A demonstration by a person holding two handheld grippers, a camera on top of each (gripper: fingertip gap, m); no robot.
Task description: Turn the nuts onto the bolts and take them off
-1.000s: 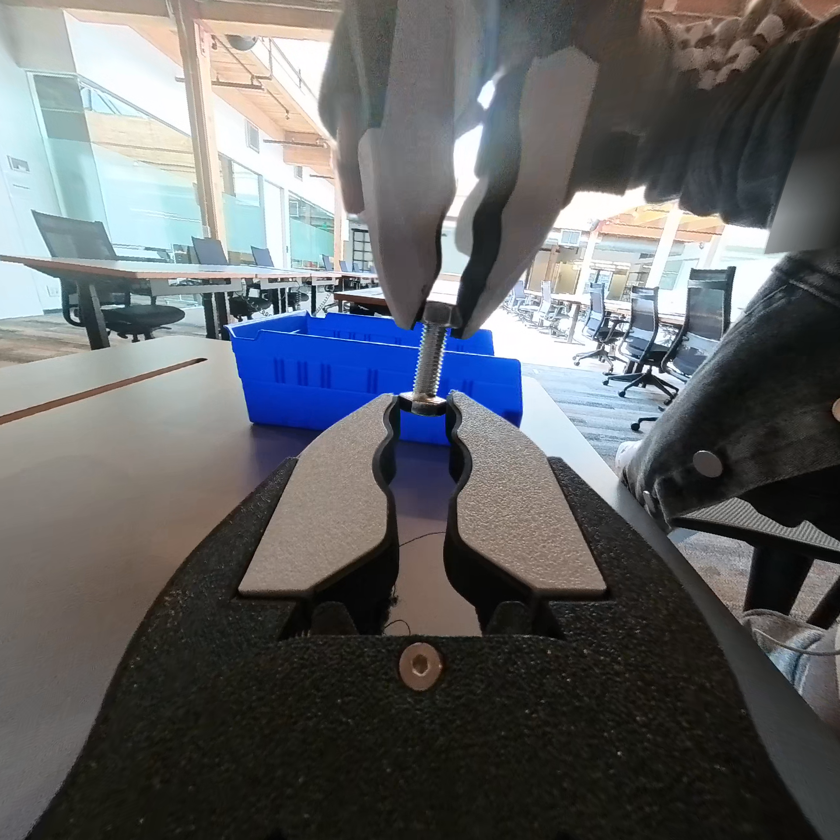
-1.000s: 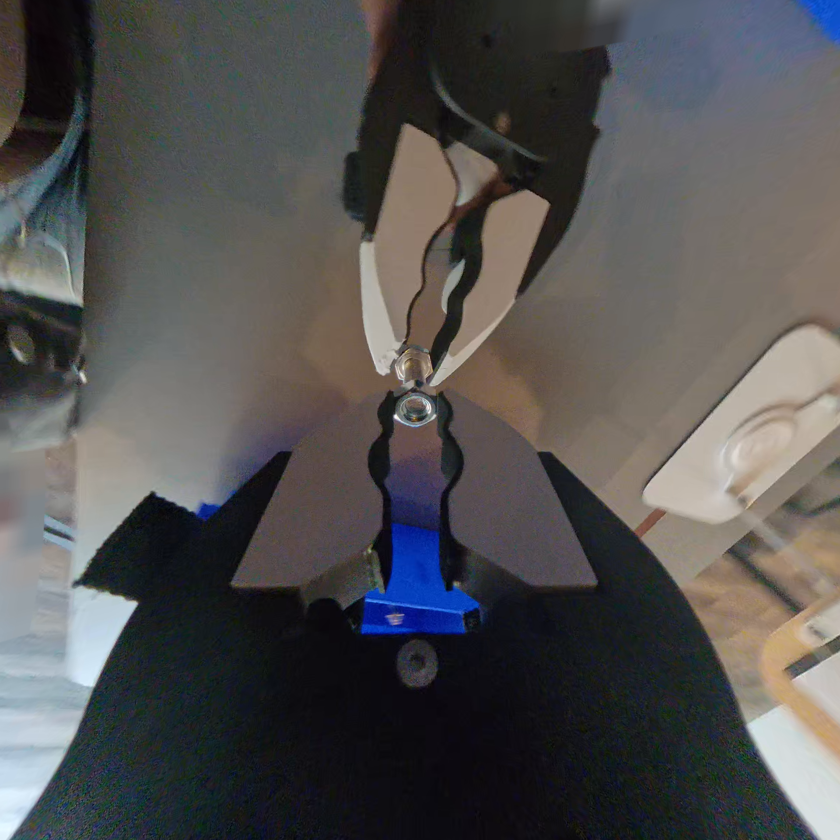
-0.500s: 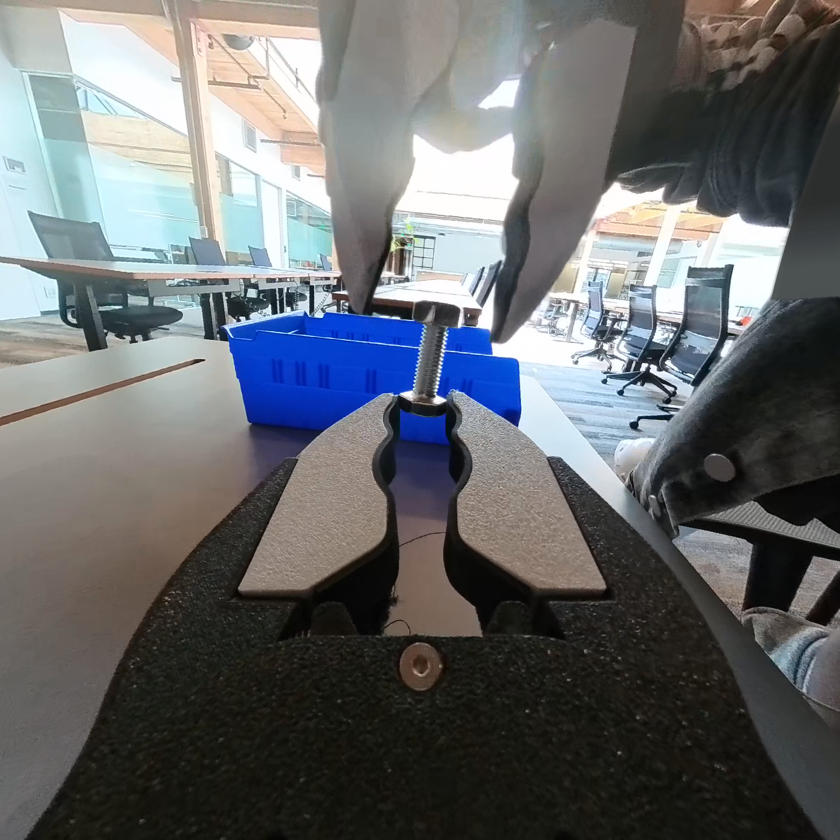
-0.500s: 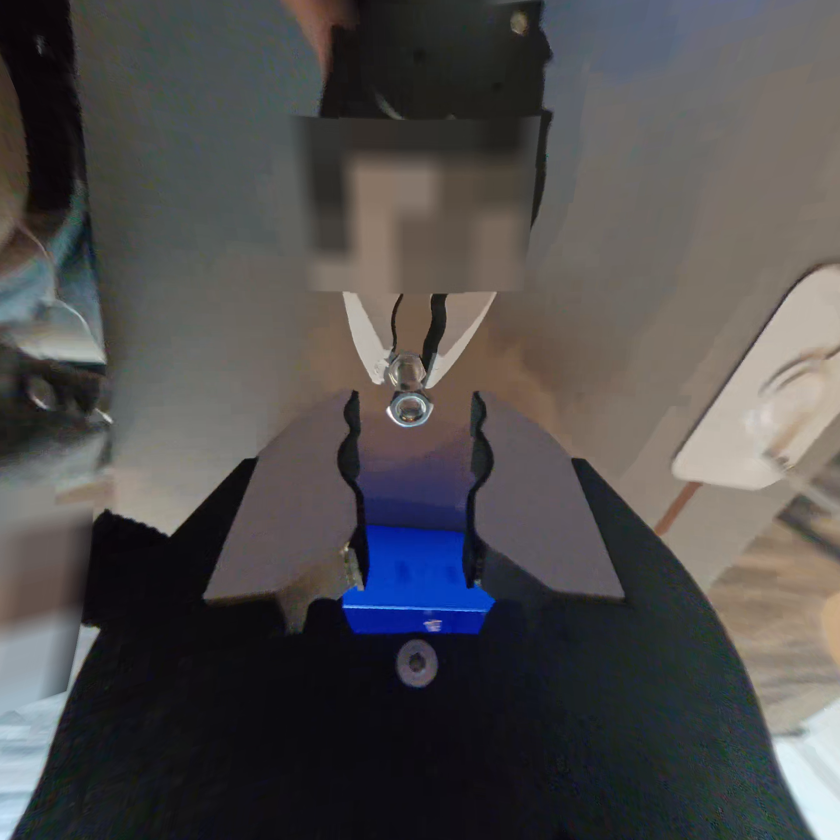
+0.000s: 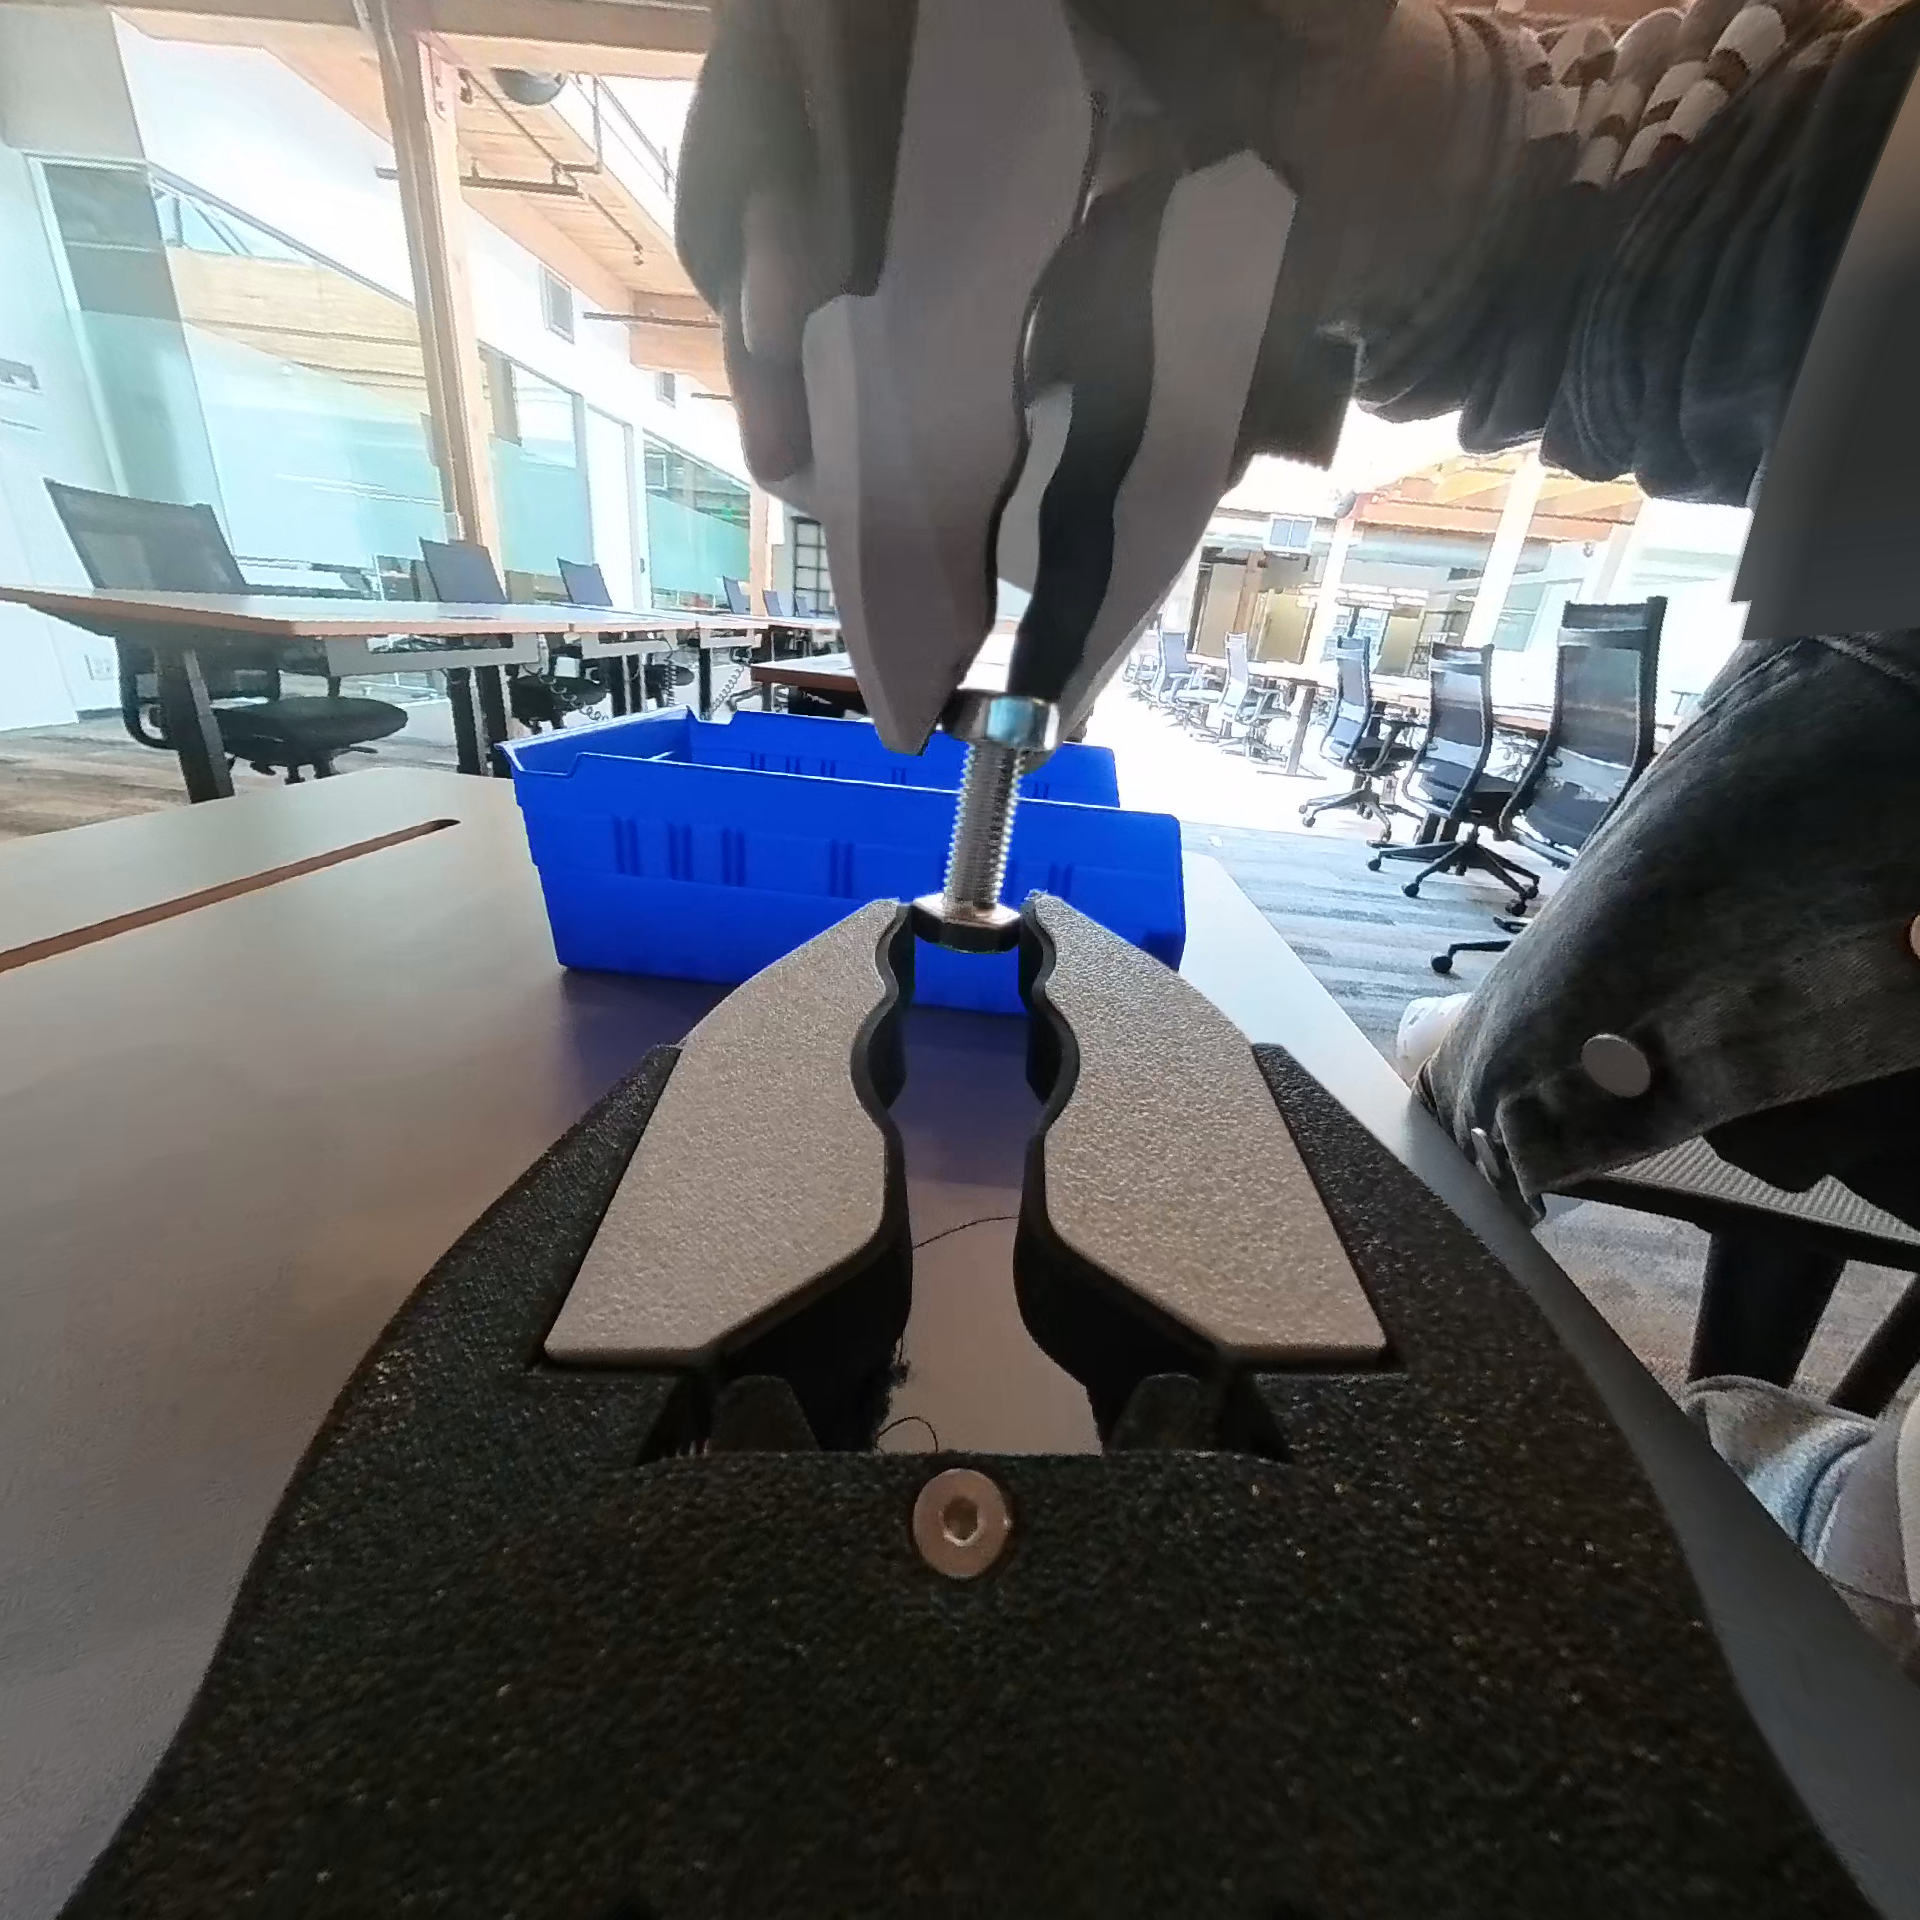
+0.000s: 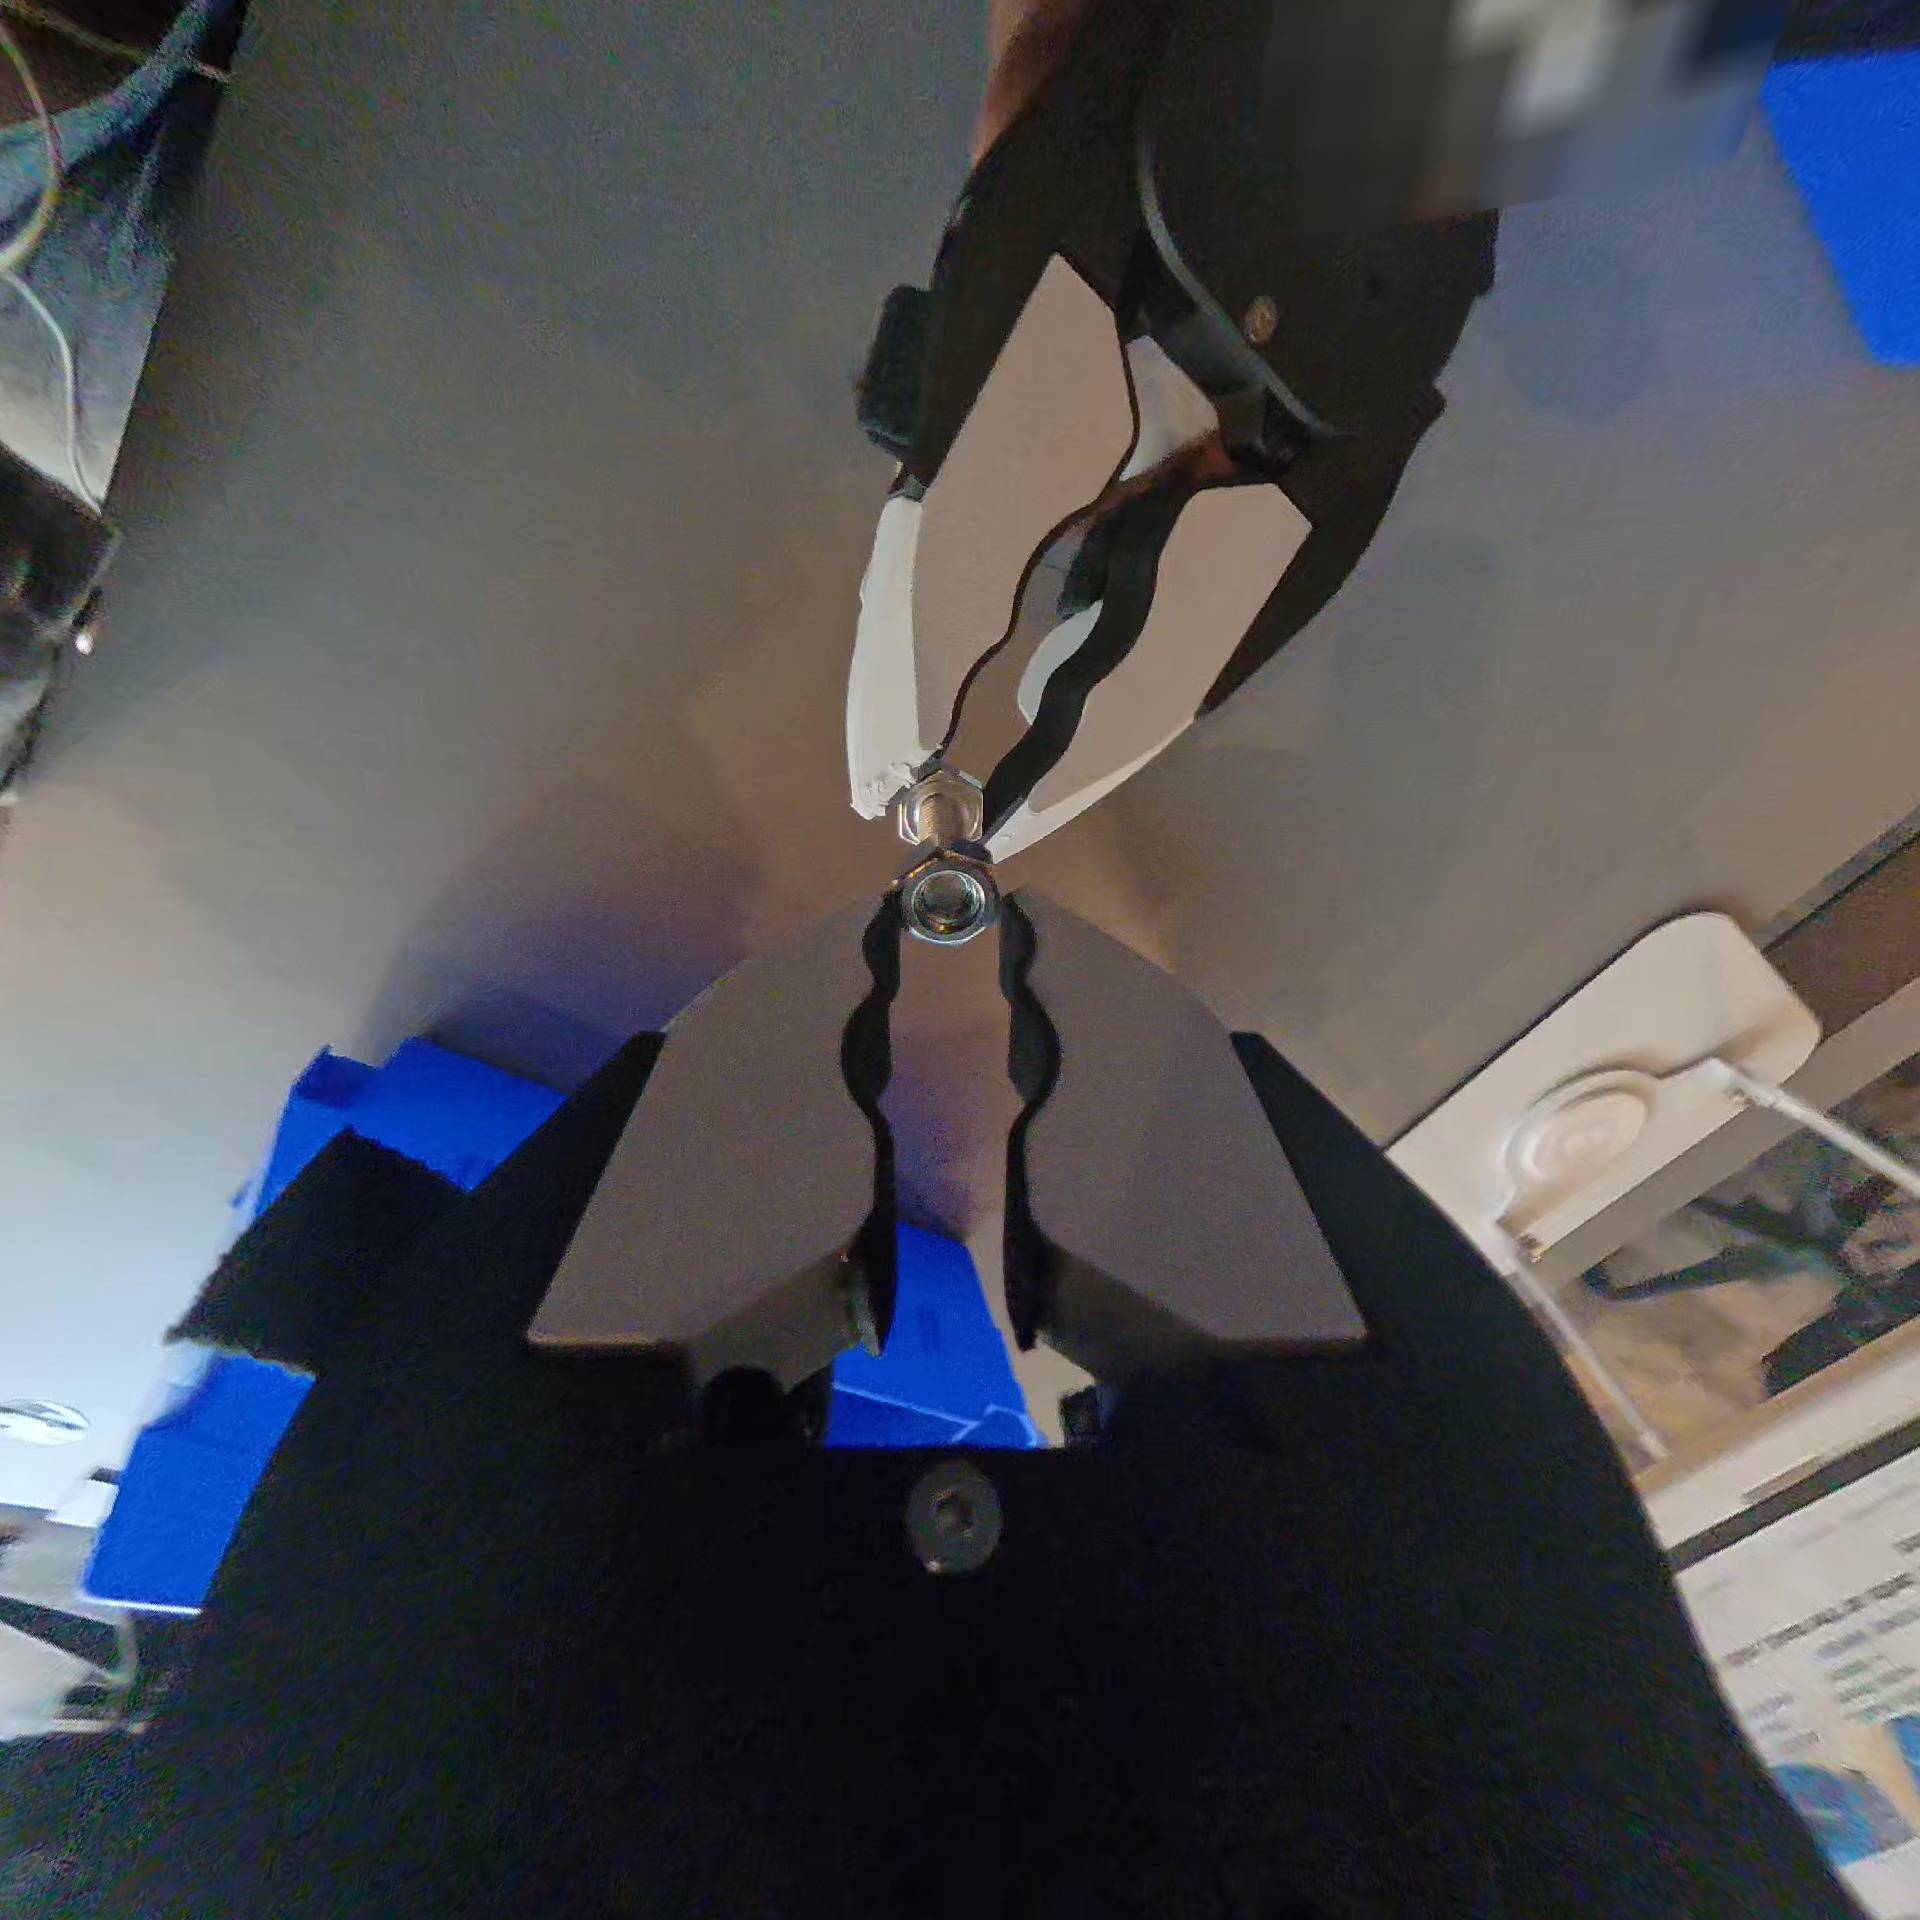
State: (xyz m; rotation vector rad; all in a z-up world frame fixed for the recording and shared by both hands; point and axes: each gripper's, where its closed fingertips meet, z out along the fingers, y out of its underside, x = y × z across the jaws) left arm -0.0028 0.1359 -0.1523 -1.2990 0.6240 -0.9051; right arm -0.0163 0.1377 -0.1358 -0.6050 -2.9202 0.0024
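The threaded silver steel bolt (image 5: 977, 821) stands upright between the two tools, its long axis vertical above the grey desk (image 5: 260, 1039). Its hexagonal head sits at the bottom, pinched between the tips of the left tool (image 5: 964, 925), whose grey textured fingers (image 5: 748, 1143) are closed down to the width of that head. At the top end of the shank sits the silver hexagonal steel nut (image 5: 1003, 719), and the right tool (image 5: 982, 727) reaches down from above with its tips closed on the nut's sides. In the right wrist view the same nut (image 6: 943, 902) appears end-on, gripped at the fingertips, with the left tool (image 6: 940, 805) farther off holding the bolt head.

The turn to come depends on one thing: the right tool lies directly along the bolt's axis, so rotating it about that line should spin the nut, while the left tool holds the head fixed. Any tilt off the axis would likely bind the thread.

Behind the bolt stands a blue plastic storage bin (image 5: 748, 852) on the desk.
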